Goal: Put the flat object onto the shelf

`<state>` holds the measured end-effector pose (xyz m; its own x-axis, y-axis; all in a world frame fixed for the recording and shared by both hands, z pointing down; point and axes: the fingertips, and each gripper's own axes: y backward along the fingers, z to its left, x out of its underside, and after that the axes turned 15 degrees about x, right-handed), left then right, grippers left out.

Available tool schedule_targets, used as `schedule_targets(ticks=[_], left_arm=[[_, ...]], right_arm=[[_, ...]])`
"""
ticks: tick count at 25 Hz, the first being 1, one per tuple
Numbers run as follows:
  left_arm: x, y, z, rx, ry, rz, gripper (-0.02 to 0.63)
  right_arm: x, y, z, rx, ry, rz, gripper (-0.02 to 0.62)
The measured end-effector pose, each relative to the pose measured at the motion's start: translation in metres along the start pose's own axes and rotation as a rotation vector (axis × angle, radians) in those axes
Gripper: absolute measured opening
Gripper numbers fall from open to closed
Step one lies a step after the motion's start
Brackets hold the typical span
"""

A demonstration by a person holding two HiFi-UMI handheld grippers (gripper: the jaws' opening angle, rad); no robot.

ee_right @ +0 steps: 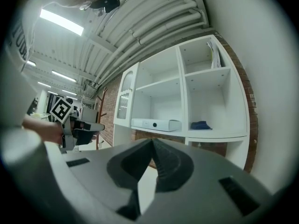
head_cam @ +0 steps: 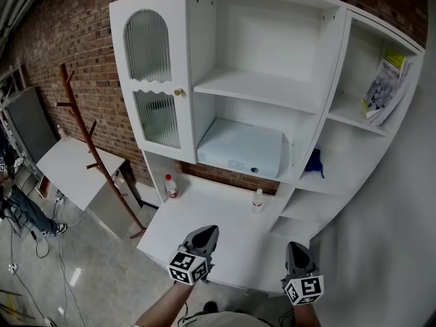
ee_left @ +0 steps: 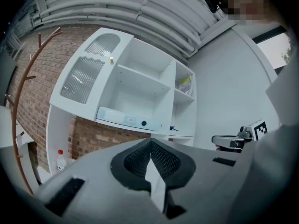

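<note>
A flat white box (head_cam: 240, 148) lies in the lower middle compartment of the white shelf unit (head_cam: 262, 87); it also shows in the left gripper view (ee_left: 128, 120) and in the right gripper view (ee_right: 155, 124). My left gripper (head_cam: 210, 231) hovers over the front of the white desk surface (head_cam: 204, 213), its jaws pressed together with nothing between them (ee_left: 150, 141). My right gripper (head_cam: 297, 247) is held beside it to the right, also shut and empty (ee_right: 152, 141). Both point level toward the shelves, well short of the box.
Two small bottles (head_cam: 172, 187) (head_cam: 257, 200) stand on the desk. A blue cloth (head_cam: 314, 162) and booklets (head_cam: 385, 80) occupy the right compartments. A ribbed-glass door (head_cam: 150, 80) closes the left side. A wooden coat rack (head_cam: 88, 148) and a white table (head_cam: 75, 169) stand at left.
</note>
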<state>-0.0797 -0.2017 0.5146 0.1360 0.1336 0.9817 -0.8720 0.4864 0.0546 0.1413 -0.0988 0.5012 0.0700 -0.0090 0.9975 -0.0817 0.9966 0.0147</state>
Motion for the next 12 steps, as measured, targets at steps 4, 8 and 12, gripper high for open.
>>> schedule_targets(ticks=[4,8,12], left_arm=[[-0.0021,-0.0015,0.0001,-0.001,-0.011,0.001,0.025],[-0.0034,-0.0028,0.0002,0.001,-0.013,0.001,0.025],[-0.0045,-0.0041,0.0006,0.003,-0.013,-0.001,0.025]], right_arm=[[-0.0002,-0.0015,-0.0028,0.000,-0.005,-0.001,0.029],[-0.0026,-0.0034,-0.0022,0.000,-0.012,-0.006,0.029],[-0.0041,-0.0048,-0.0013,-0.001,-0.013,-0.008,0.029]])
